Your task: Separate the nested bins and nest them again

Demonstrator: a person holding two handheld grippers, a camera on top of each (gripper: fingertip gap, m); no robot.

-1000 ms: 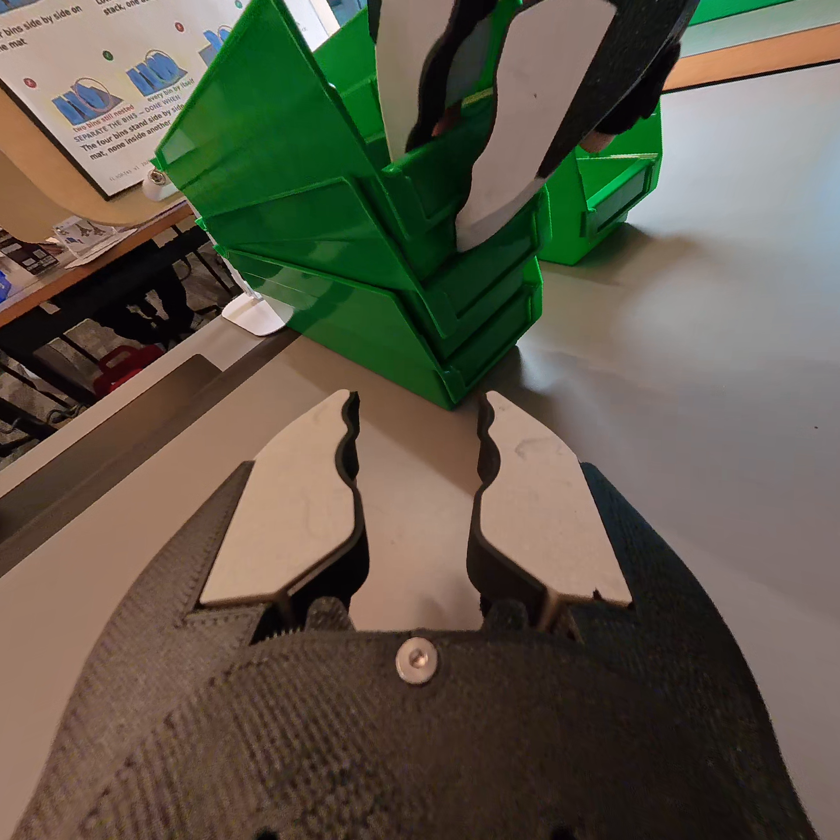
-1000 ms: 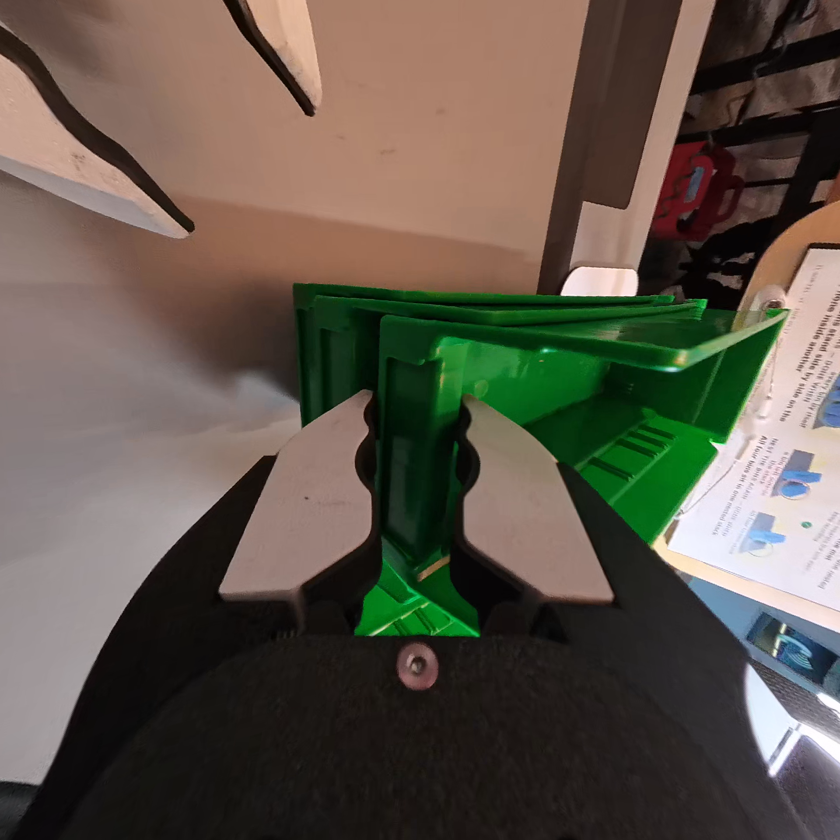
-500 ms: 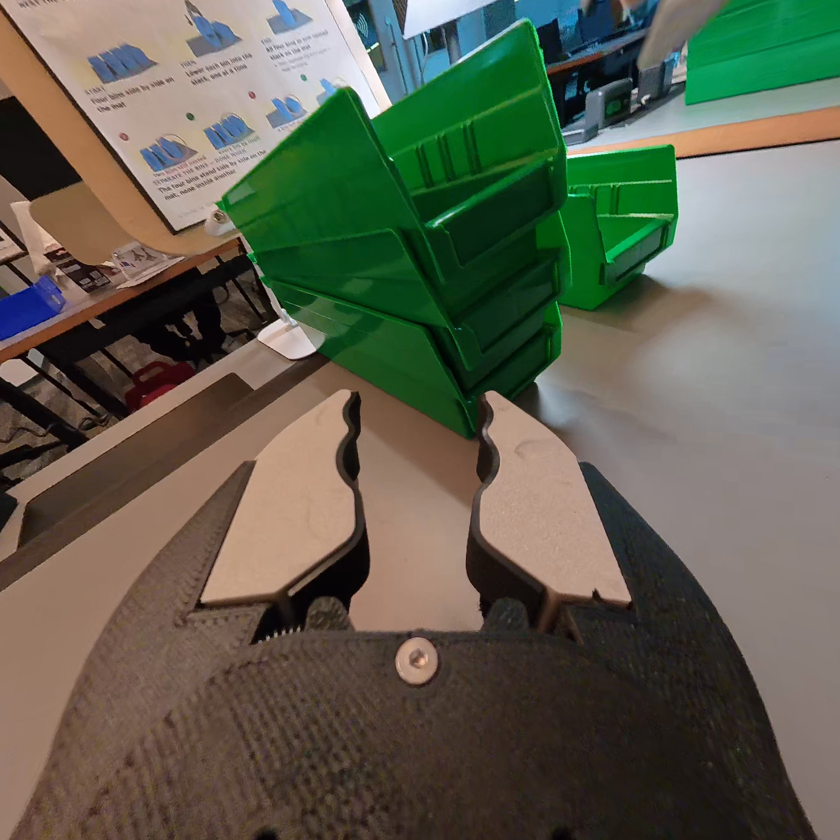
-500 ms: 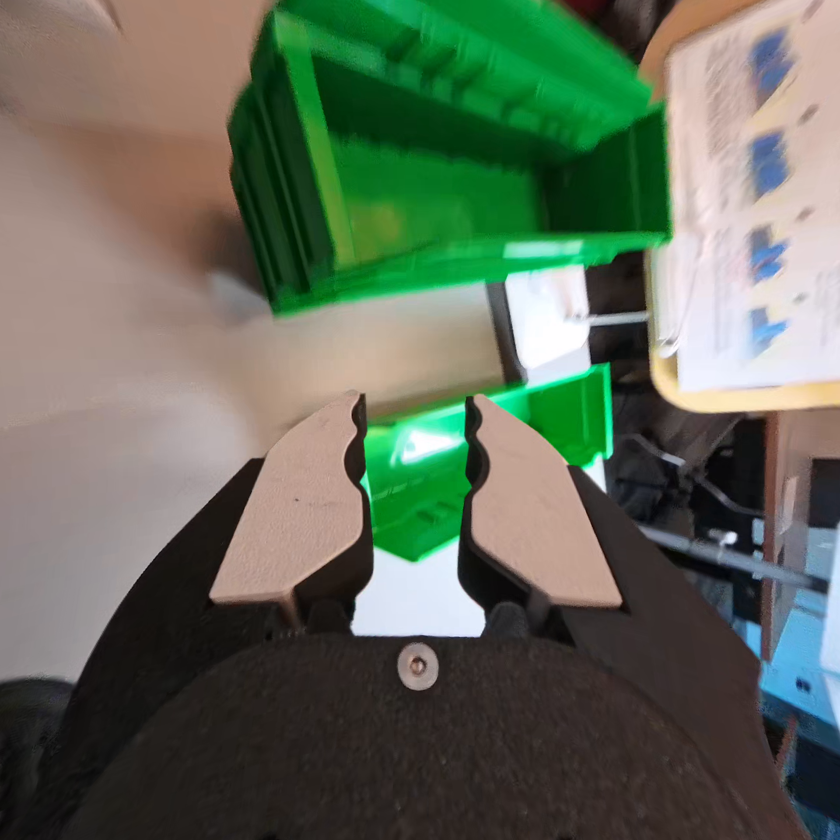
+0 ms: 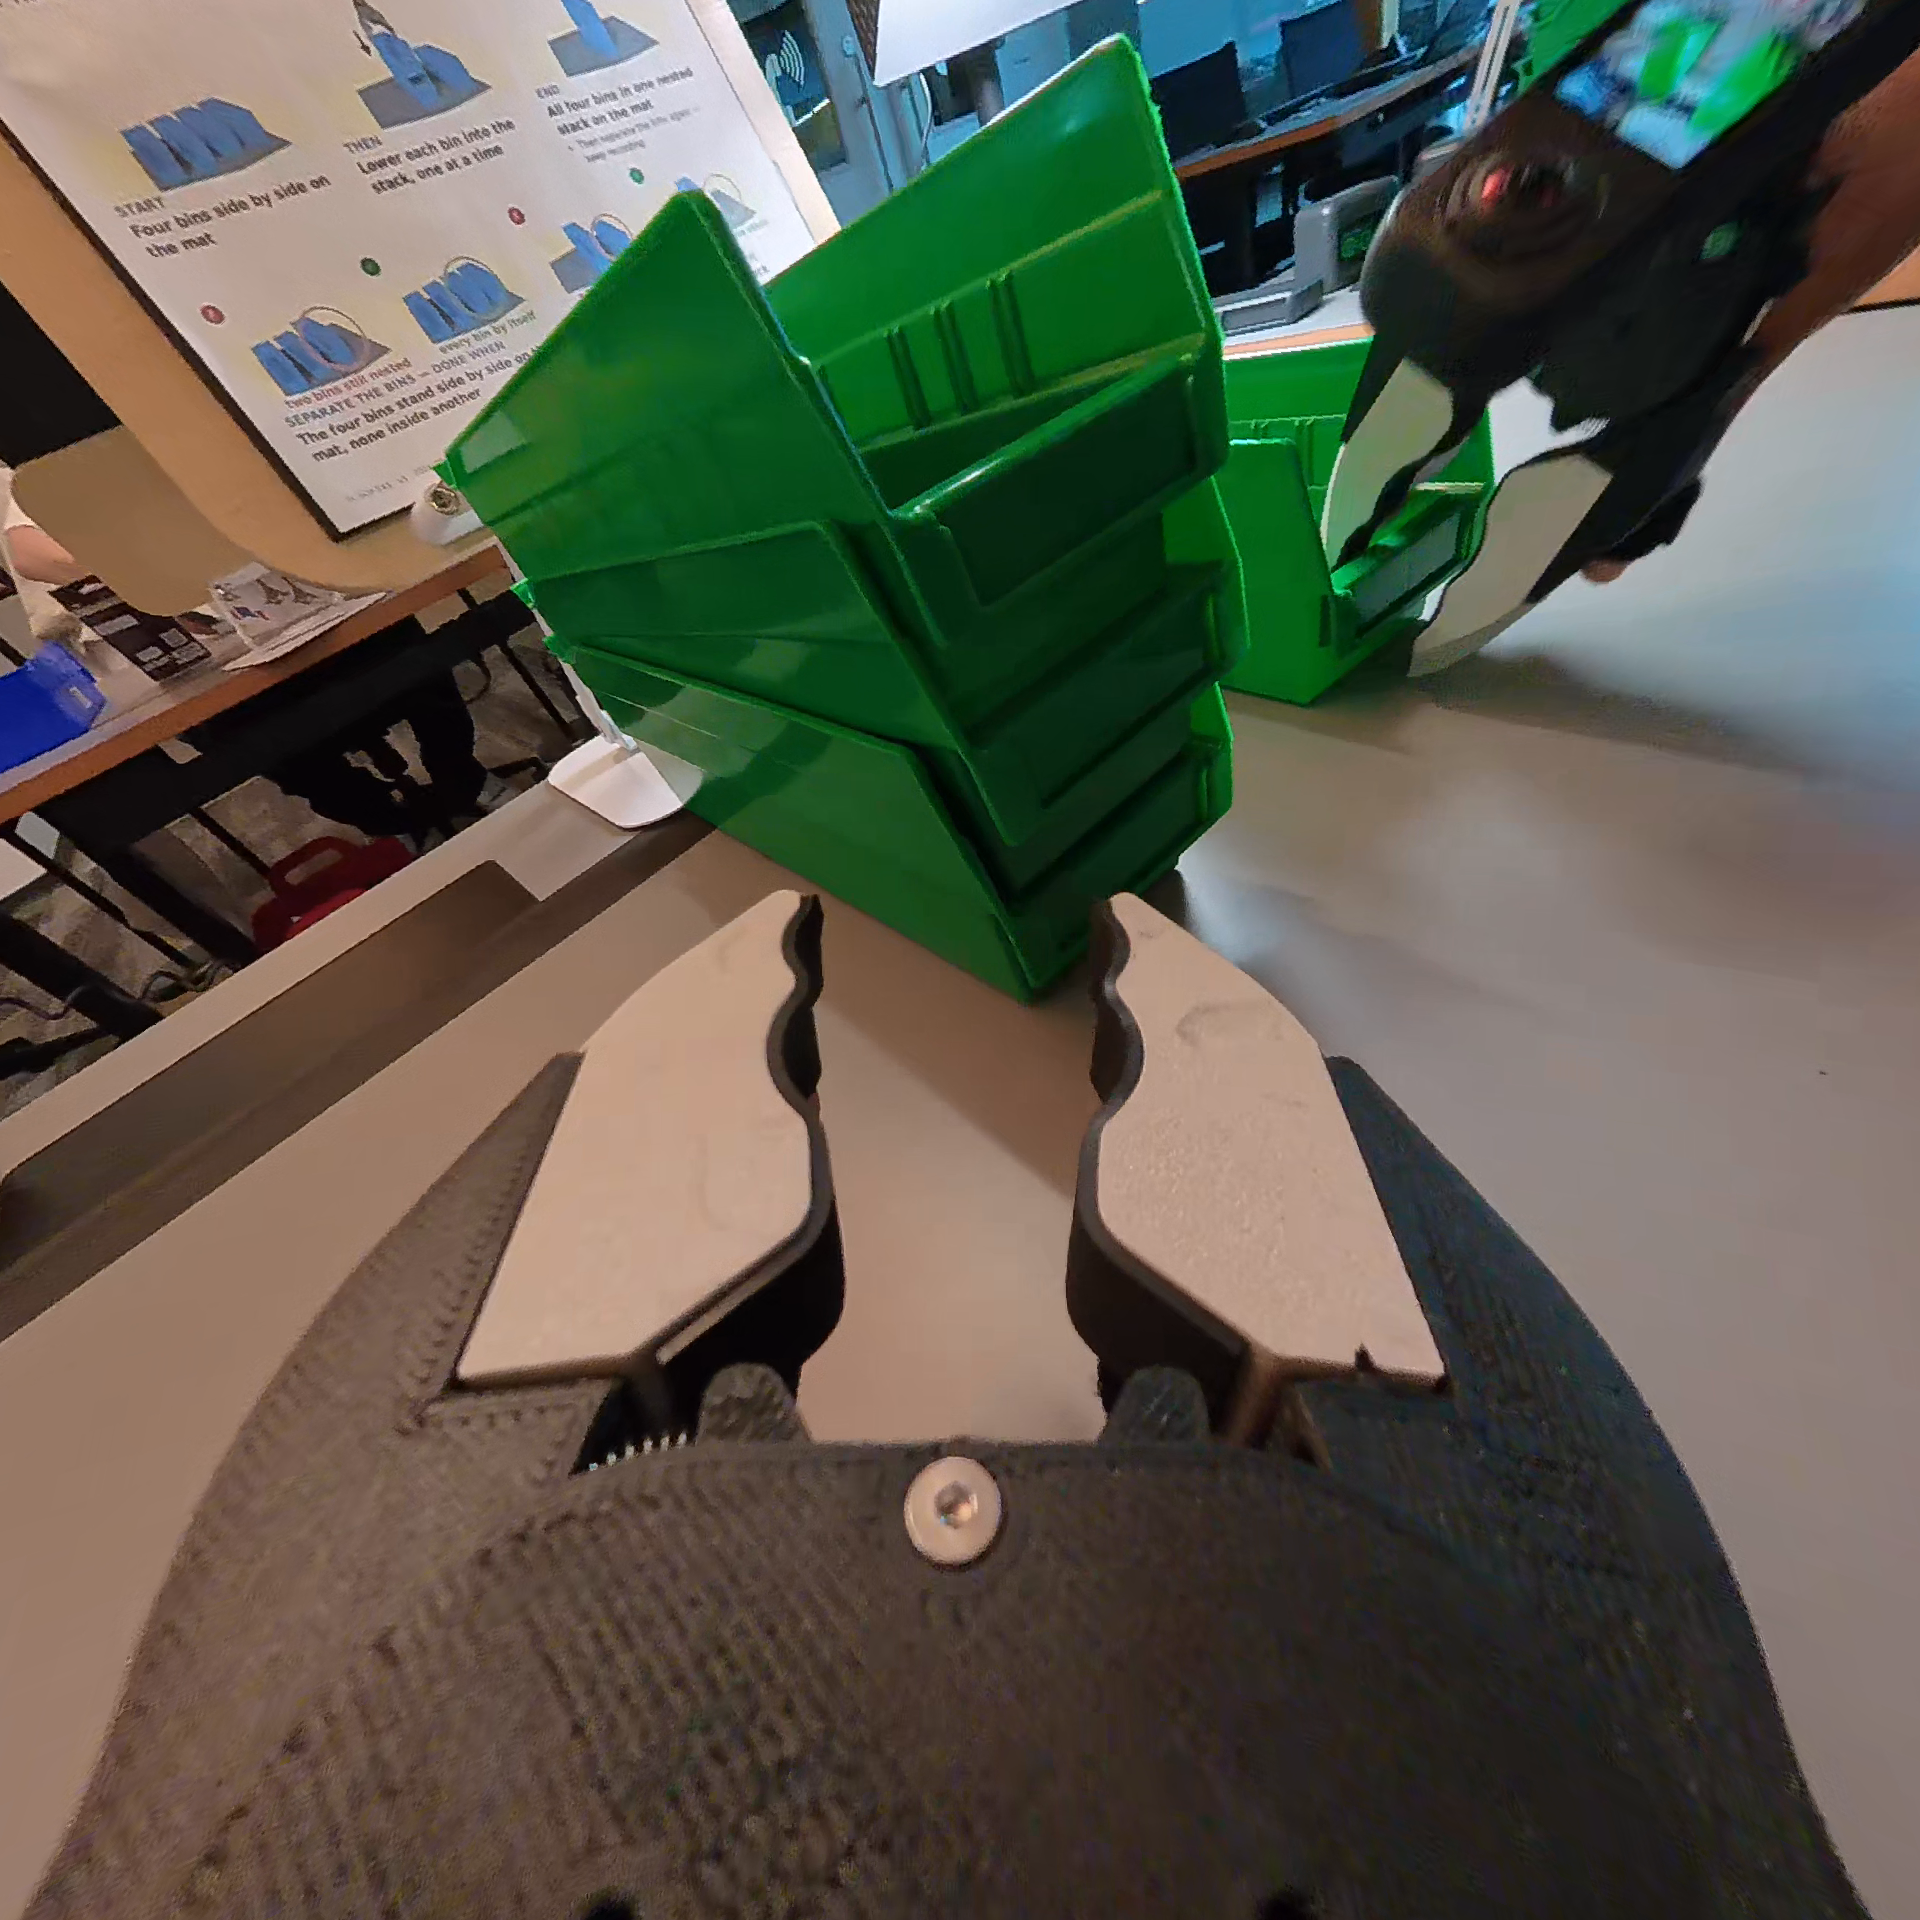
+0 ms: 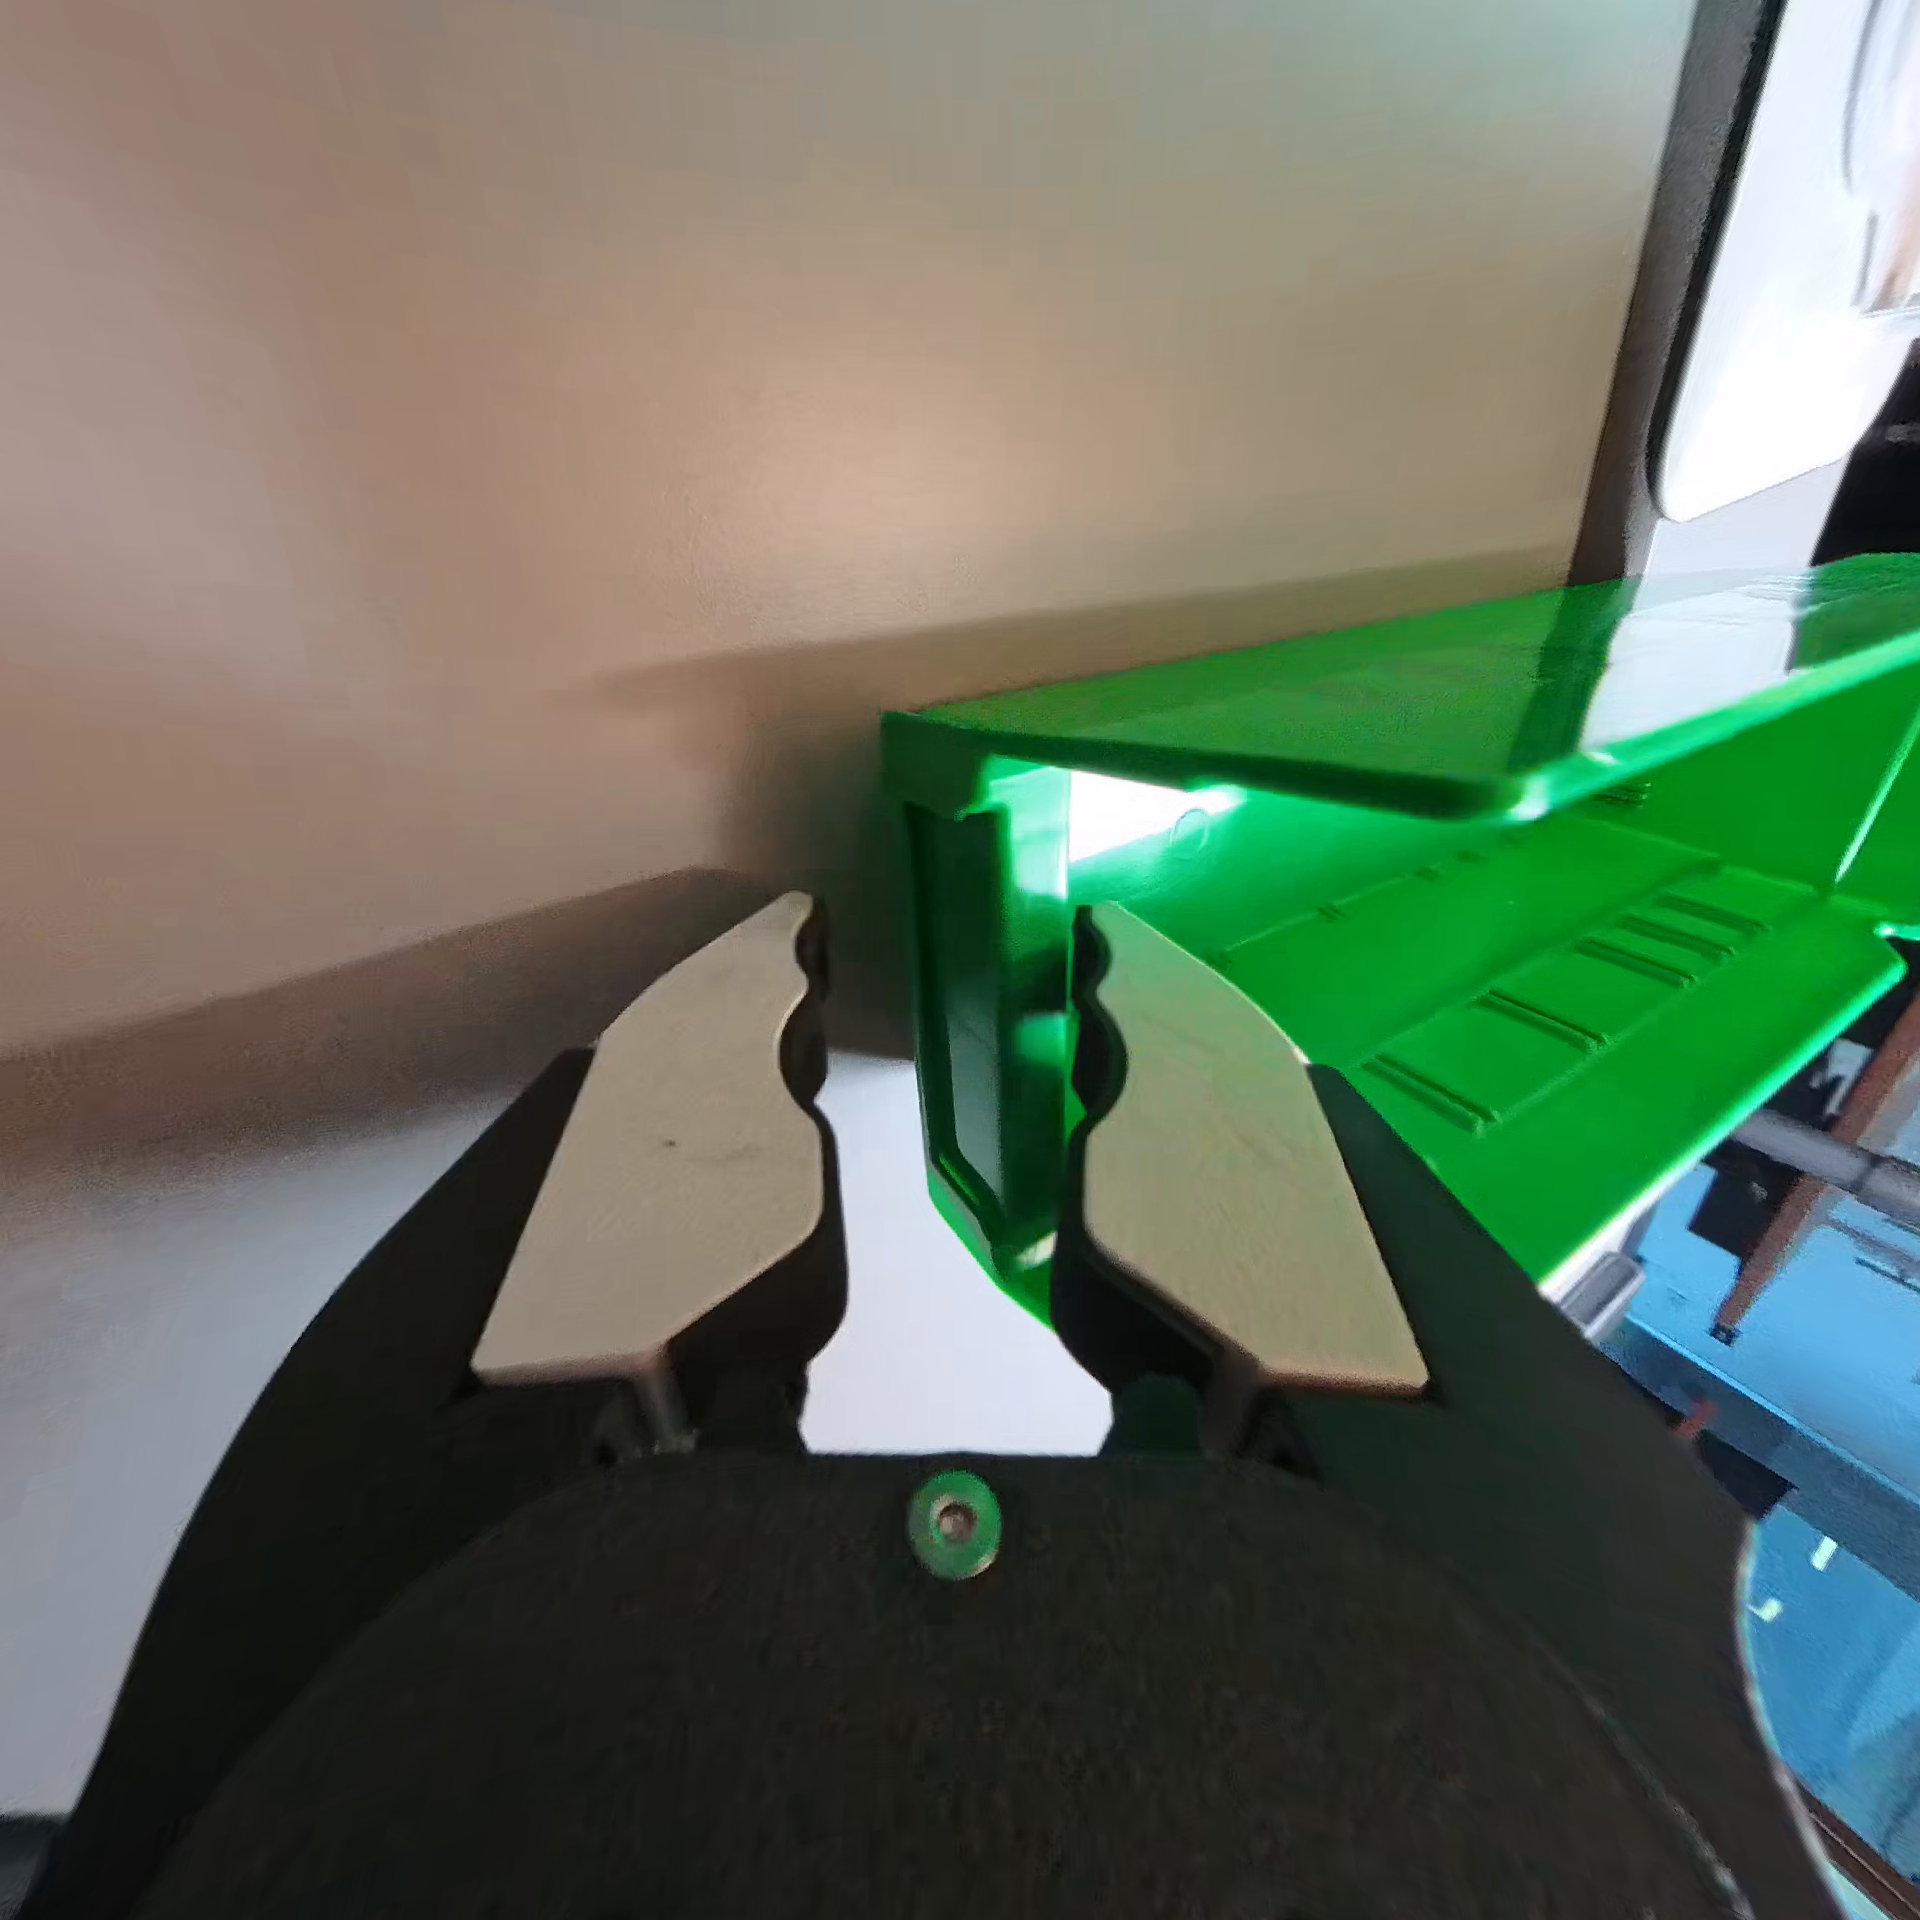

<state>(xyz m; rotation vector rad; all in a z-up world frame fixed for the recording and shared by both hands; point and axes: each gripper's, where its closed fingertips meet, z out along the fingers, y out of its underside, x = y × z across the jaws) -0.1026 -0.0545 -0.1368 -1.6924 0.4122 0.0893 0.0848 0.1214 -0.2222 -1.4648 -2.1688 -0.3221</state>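
Grippers first, nearest the lenses. Left gripper (image 5: 951,966) is held low over the grey table (image 5: 1507,1039), fingers spread and empty, tips just short of the bottom corner of the nested stack (image 5: 883,582). No shift in its spread is noted against a second ago; only the view has tilted slightly.

Right gripper (image 6: 945,997) is seen with its fingers spread on either side of the front lip of a single green bin (image 6: 1455,935). The lip lies close against the right finger, while a gap is left at the other; contact is not certain. A second ago this gripper was pinched on the front lip of the stack's top bin. It has since been opened and carried across to the lone bin.

Farther off, in the left wrist view, the stack is counted as three bins, tilted, resting on the table. The single bin (image 5: 1288,540) stands just beyond it, apart, with the right gripper (image 5: 1455,520) over its front.

Beyond the table edge, an instruction poster (image 5: 312,208) on a board is noted.

Judgement: three bins are nested and one is left out. Closing on that lip appears to be the next requirement, so that the fourth bin can be lifted into the stack.
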